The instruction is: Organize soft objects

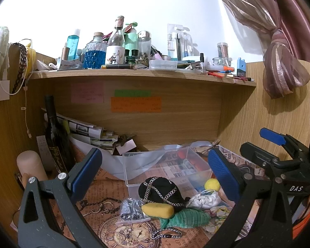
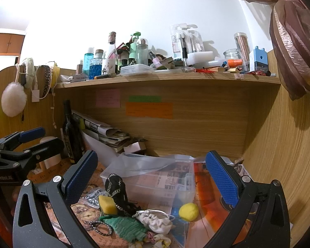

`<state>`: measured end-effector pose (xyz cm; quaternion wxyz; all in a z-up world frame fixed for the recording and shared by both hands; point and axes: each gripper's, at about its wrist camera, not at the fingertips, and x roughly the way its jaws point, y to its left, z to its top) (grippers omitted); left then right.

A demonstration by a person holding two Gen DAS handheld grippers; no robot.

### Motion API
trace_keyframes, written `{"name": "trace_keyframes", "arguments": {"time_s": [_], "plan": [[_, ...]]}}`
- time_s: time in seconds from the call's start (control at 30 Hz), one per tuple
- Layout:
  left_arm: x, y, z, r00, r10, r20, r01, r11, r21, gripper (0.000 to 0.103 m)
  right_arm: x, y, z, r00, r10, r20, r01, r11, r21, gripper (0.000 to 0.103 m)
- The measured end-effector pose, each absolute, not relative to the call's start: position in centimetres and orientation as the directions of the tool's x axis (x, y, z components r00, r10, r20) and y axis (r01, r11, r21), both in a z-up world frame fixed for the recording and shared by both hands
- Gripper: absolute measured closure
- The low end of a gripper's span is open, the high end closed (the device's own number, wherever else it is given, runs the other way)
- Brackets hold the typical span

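Observation:
Soft things lie in a heap on the desk in front of a clear plastic box (image 1: 165,169) (image 2: 155,181): a black chained pouch (image 1: 161,190) (image 2: 115,188), a yellow sponge (image 1: 158,210) (image 2: 107,204), a green knitted cloth (image 1: 185,218) (image 2: 128,227), a white scrunchie (image 1: 204,200) (image 2: 155,221) and a yellow ball (image 1: 212,184) (image 2: 188,211). My left gripper (image 1: 155,173) is open and empty above the heap. My right gripper (image 2: 153,177) is open and empty, also above it, and shows at the right of the left wrist view (image 1: 272,144).
A small bag of silver bits (image 1: 131,208) (image 2: 93,198) and a beaded band (image 2: 101,228) lie beside the heap. A dark bottle (image 2: 71,132) and stacked papers (image 2: 111,134) stand at the back left. A crowded shelf (image 2: 167,78) hangs overhead. A wooden wall (image 2: 279,155) is on the right.

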<state>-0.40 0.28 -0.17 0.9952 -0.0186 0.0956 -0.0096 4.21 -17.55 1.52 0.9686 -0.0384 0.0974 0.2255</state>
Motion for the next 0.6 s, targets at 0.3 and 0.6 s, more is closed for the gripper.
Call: {"name": "trace_keyframes", "arguments": {"time_s": [0.3, 0.6], "plan": [[-0.41, 0.28, -0.14, 0.982, -0.024, -0.189, 0.017, 0.999, -0.039, 0.0, 4.26, -17.57, 1.59, 0.878, 0.433, -0.202, -0.447, 0.894, -0.027, 0.0], [-0.25, 0.02, 0.02, 0.982, -0.026, -0.189, 0.02, 0.999, -0.03, 0.0, 4.32, -17.65, 1.54, 0.878, 0.434, -0.201, -0.448, 0.894, -0.026, 0.0]]}}
